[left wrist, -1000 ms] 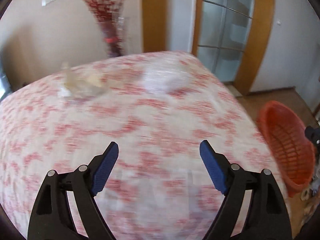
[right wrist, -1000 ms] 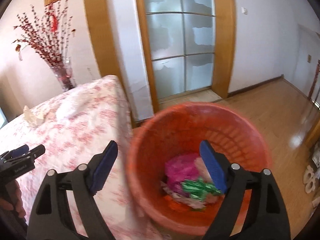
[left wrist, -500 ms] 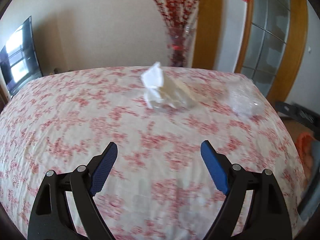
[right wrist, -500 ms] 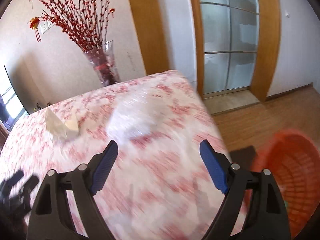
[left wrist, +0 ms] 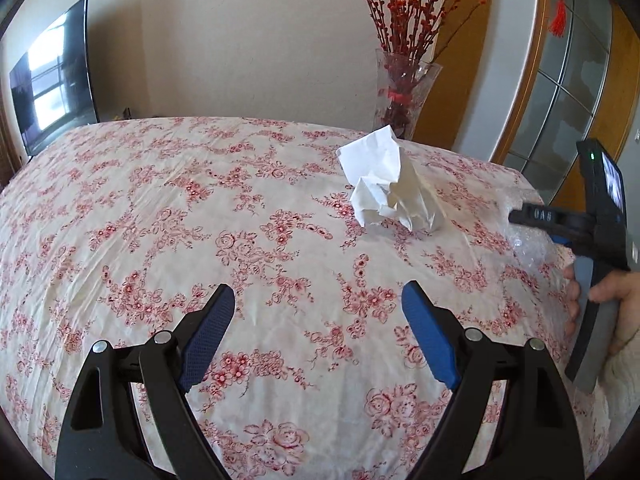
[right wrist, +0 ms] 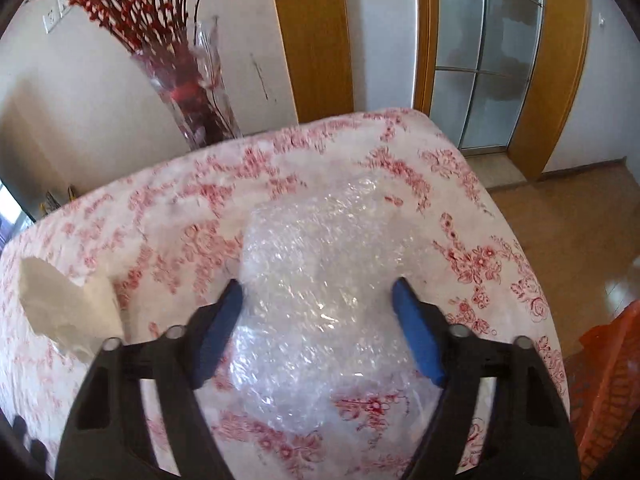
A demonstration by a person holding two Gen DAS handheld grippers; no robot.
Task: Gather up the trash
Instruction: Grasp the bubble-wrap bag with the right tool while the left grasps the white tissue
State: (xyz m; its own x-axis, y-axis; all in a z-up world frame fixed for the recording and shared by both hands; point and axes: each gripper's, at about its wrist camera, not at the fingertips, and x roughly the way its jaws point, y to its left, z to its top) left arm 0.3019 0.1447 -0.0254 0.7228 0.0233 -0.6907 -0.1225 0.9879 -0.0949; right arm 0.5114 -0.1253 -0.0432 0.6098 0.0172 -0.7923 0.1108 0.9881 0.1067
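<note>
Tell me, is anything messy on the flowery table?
Yes. A crumpled white paper wad and a clear bubble-wrap bundle lie loose on the pink floral tablecloth. The right gripper is closing around the bubble wrap.

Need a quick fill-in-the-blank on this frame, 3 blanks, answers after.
1. The wad between the right gripper fingers is clear ____ wrap.
2. The crumpled white paper lies on a ____-patterned tablecloth.
3. Between the left gripper fingers there is ____.

Answers: bubble; floral; nothing
</note>
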